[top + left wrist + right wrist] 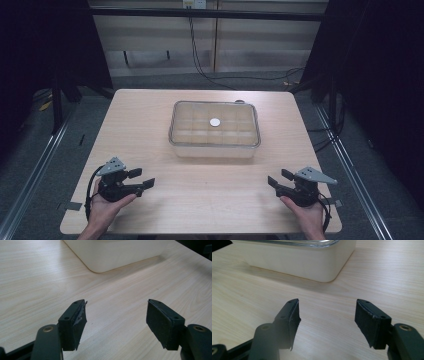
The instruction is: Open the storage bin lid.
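A pale rectangular box with a clear lid stands at the middle of the wooden table. A small round white knob sits at the lid's centre, and a grid of compartments shows through it. My left gripper rests near the front left, open, with nothing between its jaws. My right gripper rests near the front right, open and empty too. In the left gripper view the box's corner lies ahead of the left gripper. The right gripper view has the box ahead of the right gripper.
Bare wood lies between both grippers and the box. The table's front edge runs just behind the hands. Black cables trail on the floor beyond the far edge, and dark curtains hang at both sides.
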